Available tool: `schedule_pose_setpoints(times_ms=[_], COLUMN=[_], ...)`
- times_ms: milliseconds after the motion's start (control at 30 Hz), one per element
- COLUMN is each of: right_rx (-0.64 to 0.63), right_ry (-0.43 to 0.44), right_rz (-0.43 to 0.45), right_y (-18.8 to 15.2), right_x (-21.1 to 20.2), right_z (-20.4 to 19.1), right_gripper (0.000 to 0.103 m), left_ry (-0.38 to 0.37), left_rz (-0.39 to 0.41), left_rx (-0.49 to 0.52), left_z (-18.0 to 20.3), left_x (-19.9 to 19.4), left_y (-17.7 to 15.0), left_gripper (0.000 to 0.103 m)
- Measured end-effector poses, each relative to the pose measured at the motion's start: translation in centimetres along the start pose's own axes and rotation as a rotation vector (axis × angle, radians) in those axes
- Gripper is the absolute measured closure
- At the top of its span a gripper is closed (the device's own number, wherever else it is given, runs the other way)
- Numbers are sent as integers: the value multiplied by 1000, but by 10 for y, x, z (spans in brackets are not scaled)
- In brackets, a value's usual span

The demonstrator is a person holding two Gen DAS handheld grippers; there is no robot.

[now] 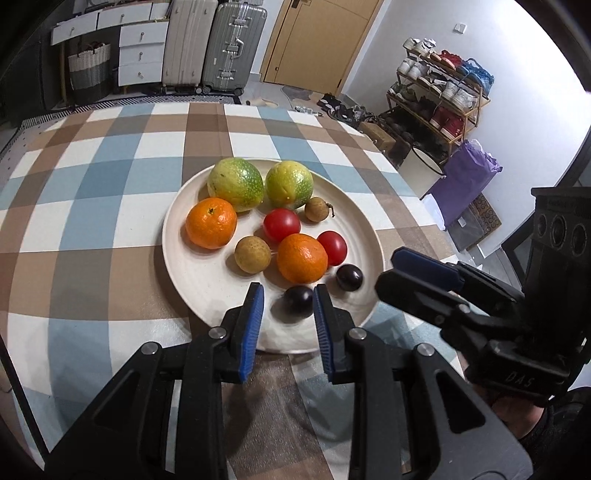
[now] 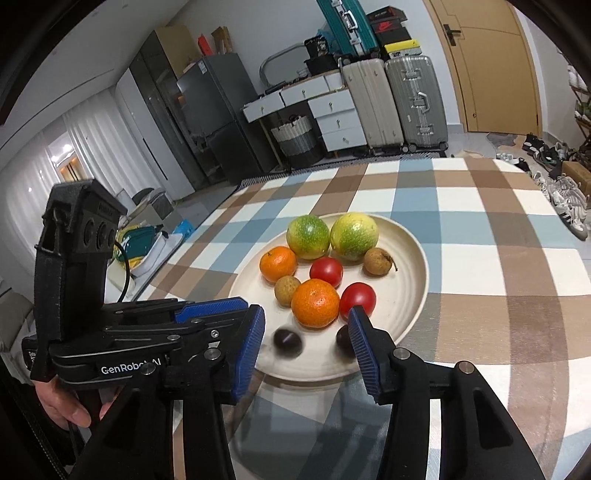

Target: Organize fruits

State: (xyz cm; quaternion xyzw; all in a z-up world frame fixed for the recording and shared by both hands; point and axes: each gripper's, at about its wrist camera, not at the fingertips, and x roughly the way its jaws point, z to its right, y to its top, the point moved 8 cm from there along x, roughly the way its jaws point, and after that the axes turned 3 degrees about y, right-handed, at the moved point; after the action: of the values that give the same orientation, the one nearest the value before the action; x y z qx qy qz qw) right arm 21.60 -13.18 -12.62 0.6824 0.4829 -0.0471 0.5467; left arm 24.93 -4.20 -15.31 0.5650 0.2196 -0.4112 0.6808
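White lettering reading "GenRobot.AI" runs along the black body of the left claw (image 2: 221, 308) in the right wrist view. In the left wrist view, the right claw (image 1: 406, 271) carries raised letters, seen upside down, that look like "DAS". A shoebox (image 2: 388, 26) on the stack shows a swoosh logo.

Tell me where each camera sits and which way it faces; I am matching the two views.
Left wrist: on the left gripper, looking down along its fingers at the plate of fruit; the right gripper shows at right.
Right wrist: on the right gripper, looking at the plate from farther right; the left gripper and a hand show at left.
Both share: plate, fruit, checked tablecloth, suitcases, door.
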Motion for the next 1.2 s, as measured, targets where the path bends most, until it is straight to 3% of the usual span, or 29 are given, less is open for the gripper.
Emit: schedule_pose_setpoints(times_ms=[167, 233, 300, 467, 667, 833, 933, 1100, 1200], right_rx=[0, -1, 0, -39, -84, -114, -141, -154, -171], right_ry=[-27, -28, -30, -34, -43, -47, -50, -67, -81], right_rz=[42, 65, 94, 165, 268, 339, 386, 428, 444], right_y=[2, 3, 4, 7, 10, 8, 4, -4, -7], right_x=[-20, -29, -40, -67, -97, -115, -126, -132, -133], right_z=[-4, -7, -11, -30, -54, -66, -72, -72, -72], right_gripper=[50, 49, 44, 24, 8, 3, 1, 1, 1], left_ry=[40, 58, 71, 135, 205, 243, 298, 344, 358], left_rz=[71, 91, 102, 163, 273, 375, 448, 564, 585], left_rx=[14, 20, 20, 12, 33, 45, 66, 103, 101], left_z=[2, 2, 2, -3, -6, -6, -5, -3, -6], left_x=[-25, -32, -41, -69, -109, -140, -158, -179, -182], left_y=[-4, -7, -11, -17, -18, -19, -23, -36, -45], left_gripper=[50, 47, 46, 23, 17, 13, 2, 1, 1])
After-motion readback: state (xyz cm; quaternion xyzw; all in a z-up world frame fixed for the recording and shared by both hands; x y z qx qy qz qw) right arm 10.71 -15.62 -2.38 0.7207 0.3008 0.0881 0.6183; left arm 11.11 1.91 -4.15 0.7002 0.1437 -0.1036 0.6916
